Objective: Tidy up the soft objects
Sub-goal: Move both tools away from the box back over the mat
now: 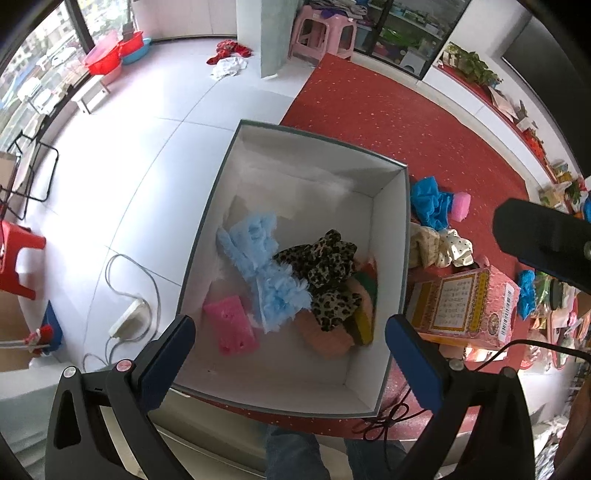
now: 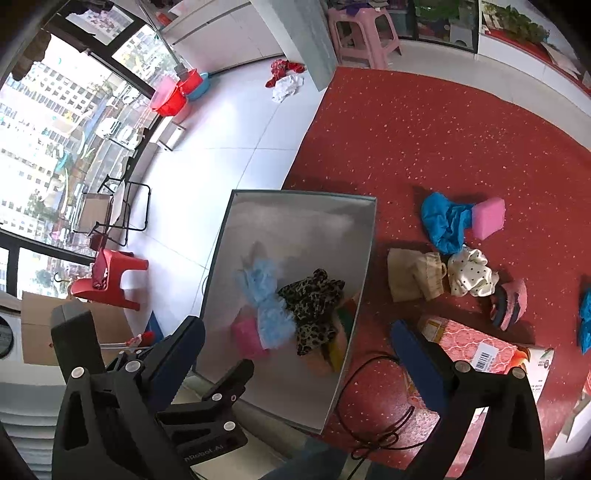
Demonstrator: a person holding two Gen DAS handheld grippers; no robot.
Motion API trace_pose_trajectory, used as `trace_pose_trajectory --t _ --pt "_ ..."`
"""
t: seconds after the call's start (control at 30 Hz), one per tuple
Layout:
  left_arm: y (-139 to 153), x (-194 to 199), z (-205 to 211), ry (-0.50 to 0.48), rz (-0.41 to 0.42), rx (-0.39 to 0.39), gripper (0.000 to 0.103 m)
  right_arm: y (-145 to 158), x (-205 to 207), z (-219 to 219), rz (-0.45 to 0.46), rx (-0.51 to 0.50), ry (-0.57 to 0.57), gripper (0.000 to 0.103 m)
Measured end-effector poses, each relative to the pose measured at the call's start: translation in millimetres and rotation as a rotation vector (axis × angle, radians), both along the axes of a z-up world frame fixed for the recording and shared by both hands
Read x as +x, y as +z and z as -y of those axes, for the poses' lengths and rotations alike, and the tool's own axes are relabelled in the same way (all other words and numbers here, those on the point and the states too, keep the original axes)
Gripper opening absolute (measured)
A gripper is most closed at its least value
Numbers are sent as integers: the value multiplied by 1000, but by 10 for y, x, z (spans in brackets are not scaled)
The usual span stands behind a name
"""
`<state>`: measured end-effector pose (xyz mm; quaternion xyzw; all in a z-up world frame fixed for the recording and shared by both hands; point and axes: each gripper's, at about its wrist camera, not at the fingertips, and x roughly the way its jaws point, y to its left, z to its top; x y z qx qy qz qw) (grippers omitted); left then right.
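Hovering wide open and empty over the white box (image 1: pixel 388 236), left gripper (image 1: pixel 290 328) with both blue fingers (image 1: pixel 170 354) spread past the box's near corners. Likewise released and grasping nothing, right gripper (image 2: pixel 297 332), jaws apart above the box's right edge and the red mat (image 2: pixel 424 136). Inside the box, toward six o'clock: one pink sponge (image 1: pixel 231 325), one fluffy light-blue cloth (image 1: pixel 266 273), one leopard-print cloth (image 1: pixel 325 273), one peach knitted piece (image 1: pixel 325 338), plus a yellow-and-green sponge (image 1: pixel 364 321) wedged against the right wall. Out on the mat at three o'clock from the box: one bright blue crumpled cloth (image 2: pixel 445 221) touching one pink sponge block (image 2: pixel 489 218), one beige cloth (image 2: pixel 413 278) just beside one white dotted cloth (image 2: pixel 472 277), one pink-and-navy slipper-like item (image 2: pixel 509 302). At five o'clock, one pink patterned carton (image 1: pixel 465 306) with a barcode and a yellow panel of print too small to read. Partly readable on the other gripper's body in the right wrist view: "nRobot.AI". Farther out at twelve o'clock, one pink stool (image 2: pixel 364 33); at nine o'clock, one red stool (image 2: pixel 110 277).
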<state>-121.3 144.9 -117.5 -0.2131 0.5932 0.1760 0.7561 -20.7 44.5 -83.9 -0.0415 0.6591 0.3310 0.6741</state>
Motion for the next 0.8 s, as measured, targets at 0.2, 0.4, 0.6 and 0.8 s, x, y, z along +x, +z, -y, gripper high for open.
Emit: trace_pose_trajectory --t 0.2,0.4,0.6,0.8 --pt "123 177 120 -49 8 17 103 134 121 204 1 49 -61 102" --pt "266 431 318 -106 23 11 103 306 278 585 0 96 -161 102" --pt "411 792 647 -199 46 2 103 436 416 1206 -11 137 -307 102" --pt "483 1194 1120 -302 49 -15 103 348 538 1952 -40 126 -473 102"
